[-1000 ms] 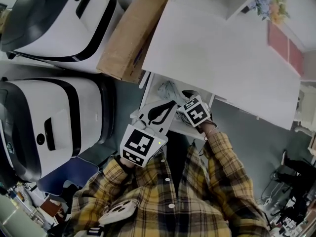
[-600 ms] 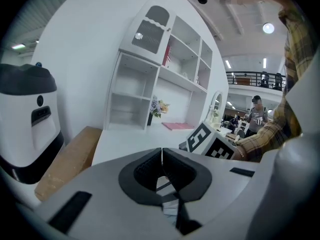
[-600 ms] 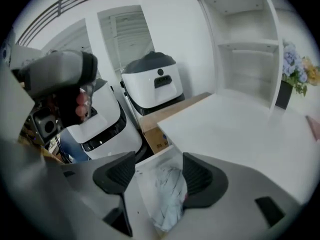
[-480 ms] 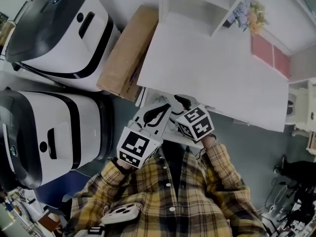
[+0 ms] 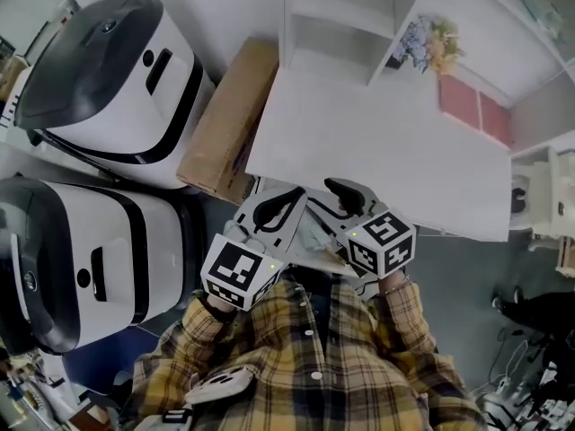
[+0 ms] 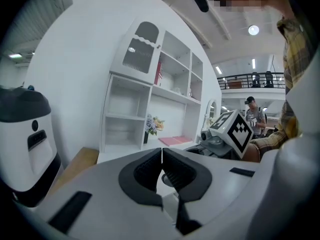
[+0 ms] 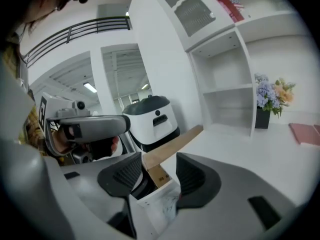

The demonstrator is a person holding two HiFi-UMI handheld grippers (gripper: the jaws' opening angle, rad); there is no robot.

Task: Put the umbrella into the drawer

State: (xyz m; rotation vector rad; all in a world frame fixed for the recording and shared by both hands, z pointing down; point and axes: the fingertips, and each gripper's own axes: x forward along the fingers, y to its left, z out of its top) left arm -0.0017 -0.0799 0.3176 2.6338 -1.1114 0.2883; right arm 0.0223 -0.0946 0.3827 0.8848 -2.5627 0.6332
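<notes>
Head view: the left gripper point(image 5: 289, 197) and right gripper point(image 5: 340, 189) sit side by side at the front edge of a white desk point(image 5: 386, 142), over the open drawer point(image 5: 257, 189) beneath it. They cover most of the drawer.

Left gripper view: jaws pressed together, nothing between them.

Right gripper view: jaws set wide, holding nothing. The drawer's white corner shows in the gap. A pale crumpled bundle, taken to be the umbrella point(image 7: 168, 205), lies inside.

Surroundings:
- A flat cardboard box point(image 5: 220, 124) leans against the desk's left end.
- Two white-and-black machines point(image 5: 108, 70) stand further left.
- A white shelf unit point(image 5: 332, 16), a bunch of flowers point(image 5: 429, 45) and a pink book point(image 5: 472, 106) occupy the desk's far side.

Against one second ago: both grippers have drawn back toward the person's plaid shirt point(image 5: 314, 357). Much less of the drawer now shows, and the bundle, then plain in it, is largely covered.
</notes>
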